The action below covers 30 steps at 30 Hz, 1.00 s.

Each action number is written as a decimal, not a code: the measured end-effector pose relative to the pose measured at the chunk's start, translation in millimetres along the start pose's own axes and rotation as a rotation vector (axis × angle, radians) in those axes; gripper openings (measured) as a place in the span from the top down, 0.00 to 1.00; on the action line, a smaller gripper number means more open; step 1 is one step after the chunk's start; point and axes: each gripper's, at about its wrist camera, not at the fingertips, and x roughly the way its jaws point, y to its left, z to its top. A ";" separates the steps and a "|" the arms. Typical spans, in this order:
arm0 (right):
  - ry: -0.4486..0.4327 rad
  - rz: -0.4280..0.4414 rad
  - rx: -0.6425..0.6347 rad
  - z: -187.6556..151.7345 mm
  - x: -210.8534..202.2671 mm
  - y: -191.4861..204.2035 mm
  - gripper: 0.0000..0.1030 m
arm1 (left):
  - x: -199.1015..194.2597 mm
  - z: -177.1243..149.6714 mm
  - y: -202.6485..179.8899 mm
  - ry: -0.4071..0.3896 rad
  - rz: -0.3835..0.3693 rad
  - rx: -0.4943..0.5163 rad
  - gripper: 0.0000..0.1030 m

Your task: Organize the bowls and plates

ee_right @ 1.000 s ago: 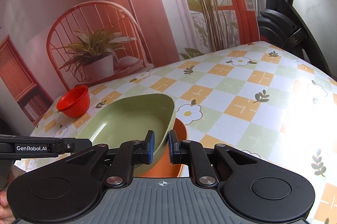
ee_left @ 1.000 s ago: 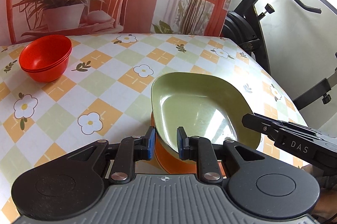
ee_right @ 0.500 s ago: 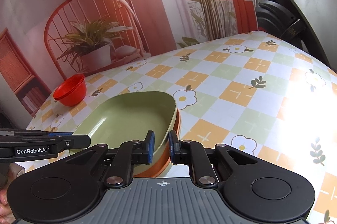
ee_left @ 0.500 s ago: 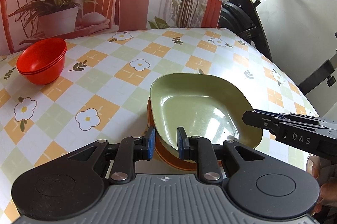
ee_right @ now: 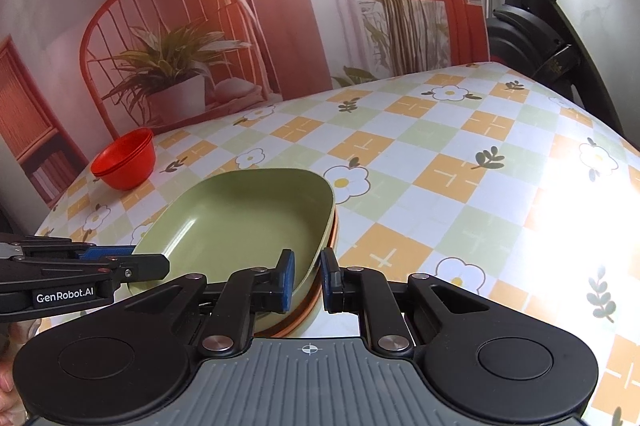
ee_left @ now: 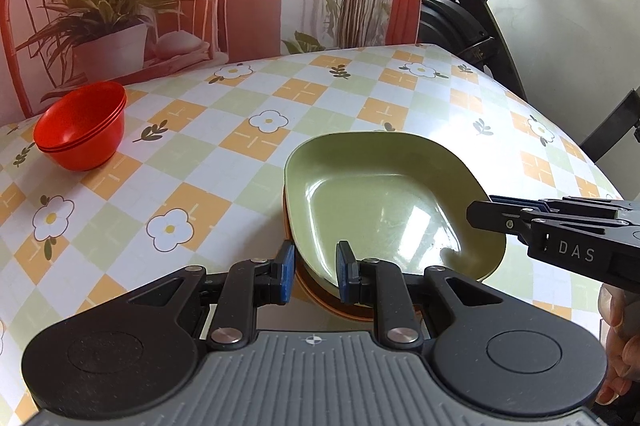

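Note:
A deep green plate (ee_left: 380,201) (ee_right: 240,222) lies nested on an orange plate (ee_left: 328,306) (ee_right: 296,326), of which only a thin rim shows at the near side. My left gripper (ee_left: 314,276) is shut on the green plate's near left rim, one blue pad inside the wall and one outside. On the opposite rim my right gripper (ee_right: 307,280) is shut the same way. Each gripper's tip also shows in the other wrist view, at the plate's edge. Stacked red bowls (ee_left: 82,127) (ee_right: 126,161) stand at the table's far left.
The table (ee_left: 240,129) wears a checked cloth with flowers. A printed backdrop of a chair and a plant stands behind it. An exercise bike (ee_left: 472,21) is beyond the far right corner. A person's hand (ee_left: 616,346) shows at the right edge.
The green plate, held by both grippers, has come down onto the orange plate; far less orange shows beneath it. Both views have shifted slightly.

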 end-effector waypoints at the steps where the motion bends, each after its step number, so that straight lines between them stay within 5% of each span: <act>1: 0.003 0.000 0.002 -0.2 0.7 -0.4 0.87 | 0.4 -0.2 0.8 0.002 -0.002 0.000 0.78; 13: 0.004 -0.001 0.004 -2.2 2.3 0.8 0.85 | -0.6 -2.7 2.6 -0.007 0.002 -0.027 0.78; 30: -0.005 -0.010 0.000 -12.7 0.3 1.4 0.80 | -9.7 -25.0 17.2 -0.080 -0.044 -0.233 0.71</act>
